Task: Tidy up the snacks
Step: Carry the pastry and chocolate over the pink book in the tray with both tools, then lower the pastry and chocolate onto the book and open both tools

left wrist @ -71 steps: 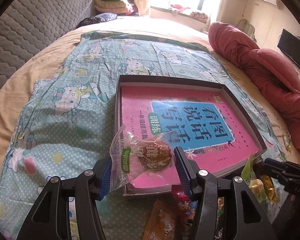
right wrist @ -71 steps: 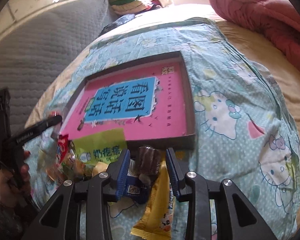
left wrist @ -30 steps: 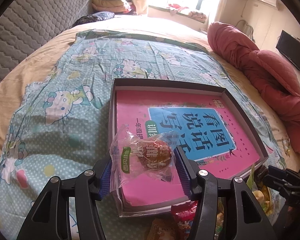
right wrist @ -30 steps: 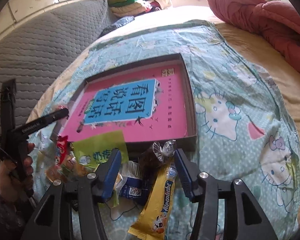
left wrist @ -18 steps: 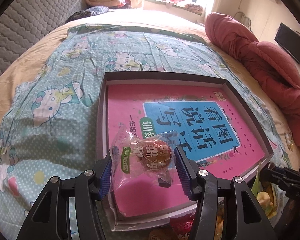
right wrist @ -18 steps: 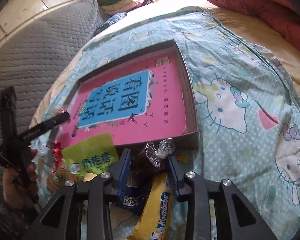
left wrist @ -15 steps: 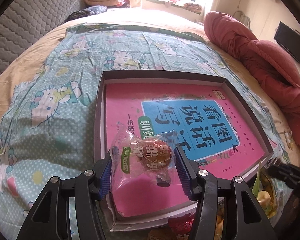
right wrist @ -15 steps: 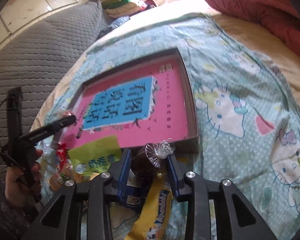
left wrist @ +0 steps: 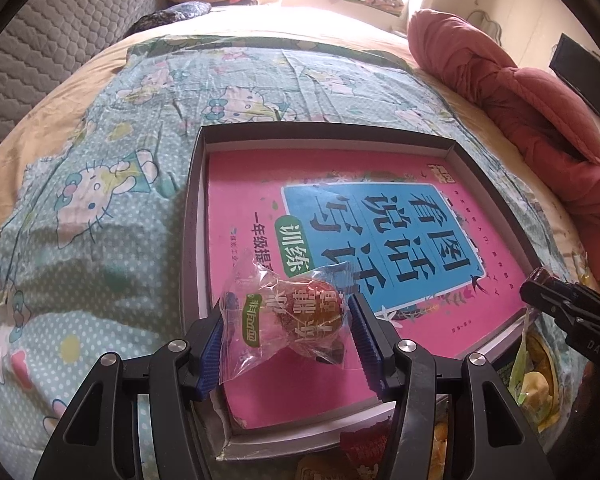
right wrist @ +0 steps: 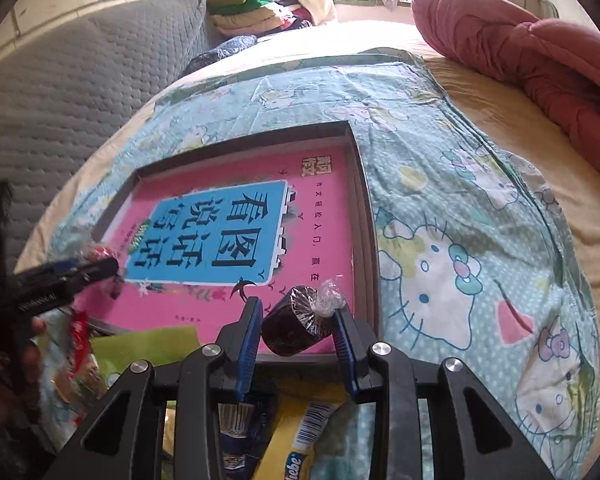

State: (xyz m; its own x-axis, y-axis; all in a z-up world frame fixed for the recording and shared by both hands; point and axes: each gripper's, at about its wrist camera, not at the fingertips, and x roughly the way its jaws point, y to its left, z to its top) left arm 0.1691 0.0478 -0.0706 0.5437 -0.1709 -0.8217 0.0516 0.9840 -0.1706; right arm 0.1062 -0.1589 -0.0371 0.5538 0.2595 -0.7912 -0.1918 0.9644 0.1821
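Carrying snacks to the tray (left wrist: 196,184), my left tongs (left wrist: 286,330) grip a wrapped pastry (left wrist: 296,312), right tongs (right wrist: 298,326) a dark candy (right wrist: 294,326); next, release inside.

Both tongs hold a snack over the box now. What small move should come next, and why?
Probably lower the left tongs and release the clear-wrapped pastry onto the pink book in the box: it already hangs above the book, while the dark candy sits only at the near rim.
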